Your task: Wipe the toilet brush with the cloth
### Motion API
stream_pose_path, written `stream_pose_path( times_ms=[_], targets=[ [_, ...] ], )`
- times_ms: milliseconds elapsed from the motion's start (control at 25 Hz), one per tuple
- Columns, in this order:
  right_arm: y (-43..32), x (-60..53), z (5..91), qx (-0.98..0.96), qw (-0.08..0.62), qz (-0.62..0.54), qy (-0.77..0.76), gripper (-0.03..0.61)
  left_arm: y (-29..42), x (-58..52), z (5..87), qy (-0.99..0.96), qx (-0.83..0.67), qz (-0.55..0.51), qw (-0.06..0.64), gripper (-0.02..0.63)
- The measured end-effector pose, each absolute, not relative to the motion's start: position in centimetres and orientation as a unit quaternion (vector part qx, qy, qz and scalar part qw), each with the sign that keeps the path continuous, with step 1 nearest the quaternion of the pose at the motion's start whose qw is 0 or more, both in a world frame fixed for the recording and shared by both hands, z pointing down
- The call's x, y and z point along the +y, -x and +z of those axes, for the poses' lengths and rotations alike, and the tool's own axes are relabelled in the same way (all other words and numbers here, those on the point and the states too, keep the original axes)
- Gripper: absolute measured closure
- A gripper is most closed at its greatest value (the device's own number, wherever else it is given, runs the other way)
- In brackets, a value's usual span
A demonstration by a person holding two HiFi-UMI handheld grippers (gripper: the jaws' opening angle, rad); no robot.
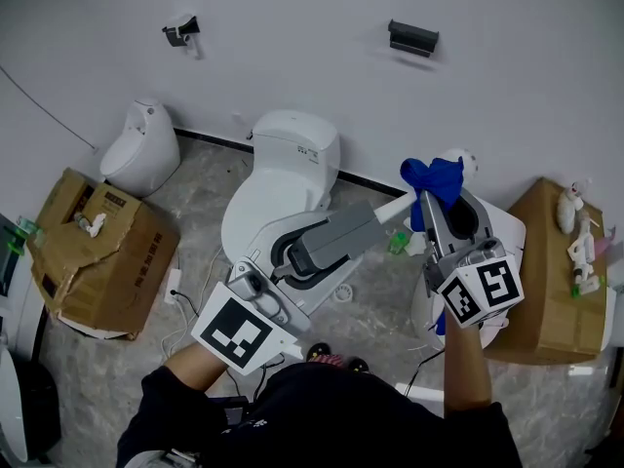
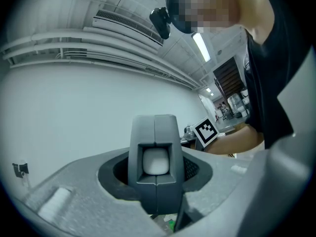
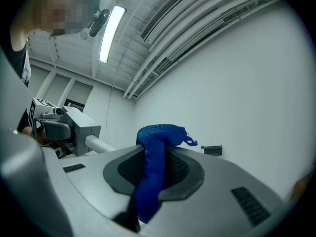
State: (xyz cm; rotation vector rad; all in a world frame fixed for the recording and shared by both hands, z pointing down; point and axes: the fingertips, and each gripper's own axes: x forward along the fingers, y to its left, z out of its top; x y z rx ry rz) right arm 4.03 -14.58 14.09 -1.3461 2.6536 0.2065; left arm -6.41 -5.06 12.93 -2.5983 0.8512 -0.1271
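The toilet brush shows as a white handle (image 1: 394, 208) sticking out of my left gripper (image 1: 370, 220) toward the right. In the left gripper view the handle's end (image 2: 156, 162) sits framed between the closed jaws of that gripper (image 2: 154, 127). A blue cloth (image 1: 434, 177) is bunched at the tip of my right gripper (image 1: 430, 201), close to the handle's far end. In the right gripper view the cloth (image 3: 154, 157) hangs down between the jaws of that gripper (image 3: 155, 149), and the handle (image 3: 100, 144) shows at left. The brush head is hidden.
A white toilet (image 1: 283, 174) stands below the left gripper, a small white urinal (image 1: 142, 146) at far left. Cardboard boxes sit at left (image 1: 93, 252) and right (image 1: 548, 271). A white fixture (image 1: 505, 230) lies under the right gripper. A green item (image 1: 398, 243) is on the floor.
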Motion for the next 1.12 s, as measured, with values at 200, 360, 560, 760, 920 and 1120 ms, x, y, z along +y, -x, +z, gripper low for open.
stream_pose_path(
  times_ms=[200,360,560,760,920,1120],
  targets=[
    [-4.8,-15.1,14.4,0.884,0.074,0.063,0.458,0.503,6.2,-5.1,12.7,0.93,0.304,-0.046,0.199,0.442],
    [-5.2,-15.5,14.7,0.88,0.073,0.055,0.466,0.502,6.3,-5.0,12.8,0.93,0.306,-0.047,0.198,0.442],
    [-5.4,-15.7,14.7,0.88,0.075,0.054,0.465,0.503,6.4,-4.9,12.6,0.929,0.306,-0.049,0.201,0.442],
    [-5.9,-16.1,14.6,0.877,0.074,0.053,0.471,0.502,6.3,-4.7,12.3,0.927,0.305,-0.051,0.212,0.442],
    [-6.5,-16.3,14.7,0.873,0.069,0.048,0.481,0.502,6.2,-4.5,12.2,0.927,0.304,-0.053,0.215,0.442],
    [-6.8,-16.8,15.2,0.87,0.066,0.042,0.487,0.502,6.3,-4.6,12.3,0.927,0.303,-0.054,0.215,0.442]
  ],
)
